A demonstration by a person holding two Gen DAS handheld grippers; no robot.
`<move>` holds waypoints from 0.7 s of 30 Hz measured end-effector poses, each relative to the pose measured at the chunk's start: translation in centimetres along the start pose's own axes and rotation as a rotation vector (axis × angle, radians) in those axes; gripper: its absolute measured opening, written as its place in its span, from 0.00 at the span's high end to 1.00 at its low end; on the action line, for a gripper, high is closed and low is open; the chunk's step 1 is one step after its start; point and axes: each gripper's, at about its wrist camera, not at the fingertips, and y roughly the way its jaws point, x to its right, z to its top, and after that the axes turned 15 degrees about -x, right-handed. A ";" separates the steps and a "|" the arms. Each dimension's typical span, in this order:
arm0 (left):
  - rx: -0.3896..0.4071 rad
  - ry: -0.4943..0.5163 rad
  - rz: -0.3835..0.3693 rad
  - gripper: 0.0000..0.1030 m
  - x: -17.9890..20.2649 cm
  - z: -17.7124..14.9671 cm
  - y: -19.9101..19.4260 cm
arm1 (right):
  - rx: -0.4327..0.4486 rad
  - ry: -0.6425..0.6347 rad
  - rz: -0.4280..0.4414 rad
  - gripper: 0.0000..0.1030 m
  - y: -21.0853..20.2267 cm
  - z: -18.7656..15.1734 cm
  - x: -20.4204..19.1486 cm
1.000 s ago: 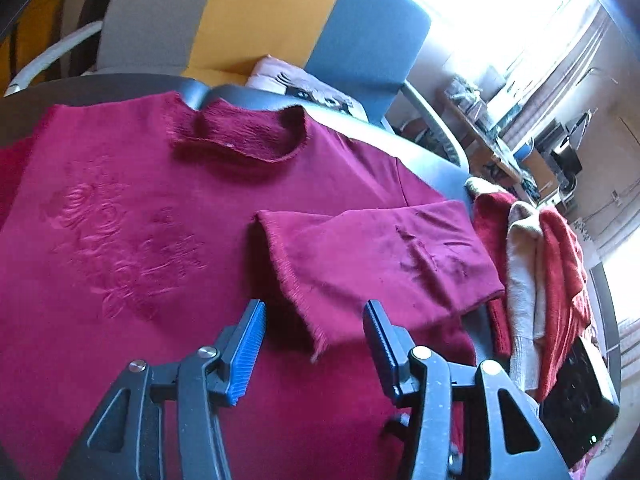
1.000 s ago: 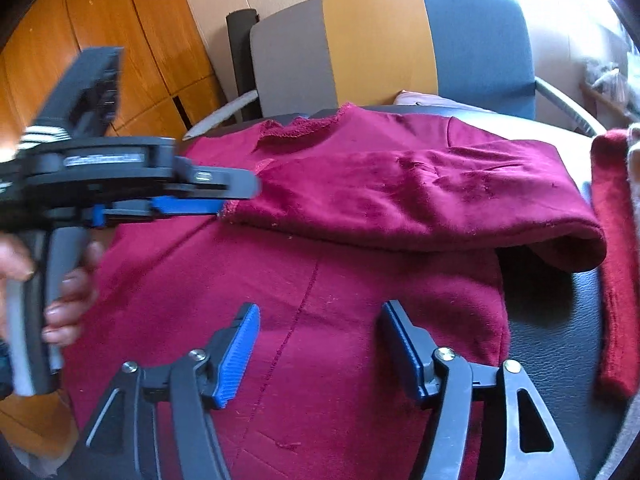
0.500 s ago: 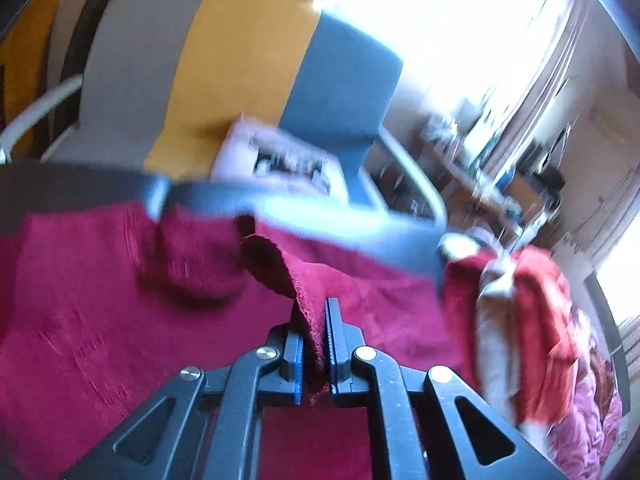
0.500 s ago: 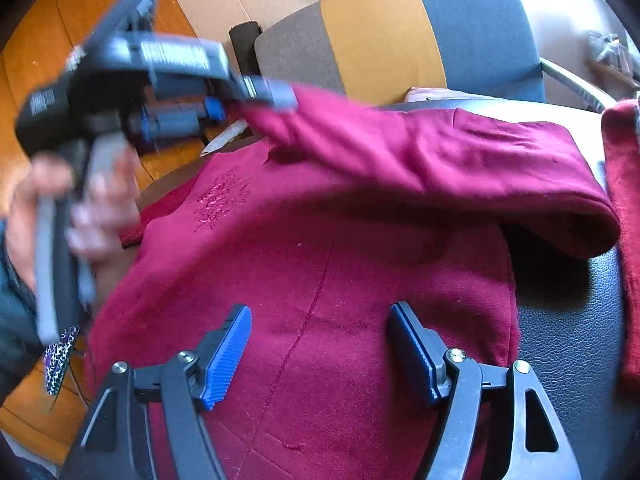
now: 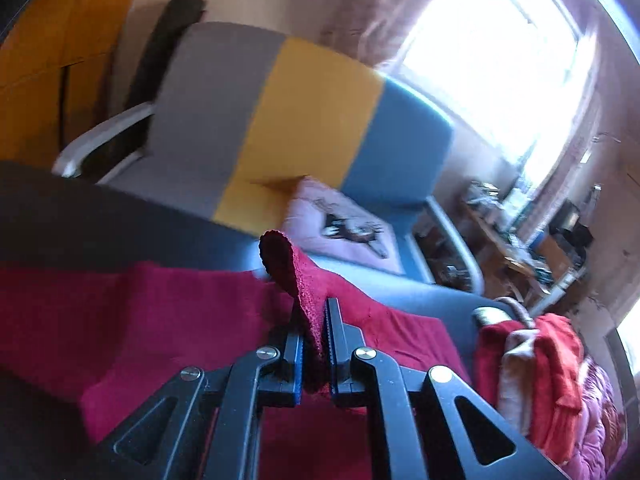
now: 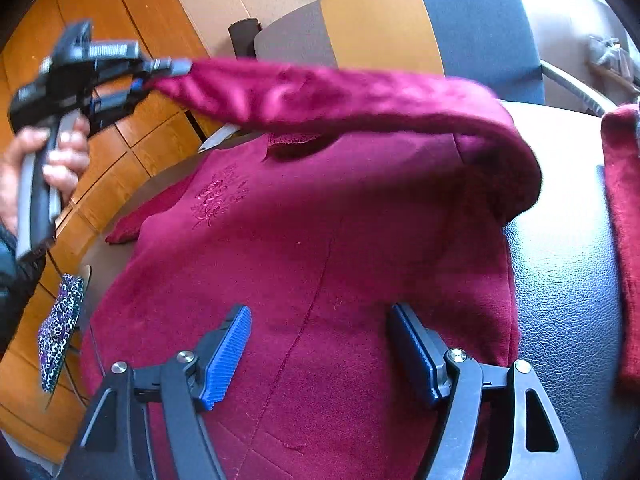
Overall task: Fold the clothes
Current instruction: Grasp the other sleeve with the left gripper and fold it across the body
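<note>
Overhead, the sleeve (image 6: 340, 96) of the maroon sweater (image 6: 320, 248) was held by its cuff in the left gripper (image 5: 316, 344), jaws pinched, stretched leftward across the body spread on the counter (image 6: 560, 280). The right gripper (image 6: 320, 352) (jaws spread wide) was poised above the hem.

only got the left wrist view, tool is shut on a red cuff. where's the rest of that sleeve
Observer: In the right wrist view the sleeve arches off the sweater, lifted clear across the chest.
Operator: is the right tool holding anything
Observer: No. The right tool is open, above the sweater's lower body.
Operator: other sleeve?
Observer: It lies flat out to the far side, unfolded, on the table.
</note>
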 end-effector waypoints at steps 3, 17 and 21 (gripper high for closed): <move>-0.038 -0.039 0.040 0.93 -2.5 -1.1 1.4 | -0.003 -0.004 -0.006 0.27 0.1 0.0 -0.1; -0.097 -0.035 0.140 0.92 -5.7 -4.3 5.7 | 0.051 0.064 -0.073 0.30 -1.9 3.9 0.3; -0.105 -0.020 0.163 0.92 -6.0 -4.4 6.7 | 0.115 0.114 -0.137 0.30 -2.4 7.9 1.3</move>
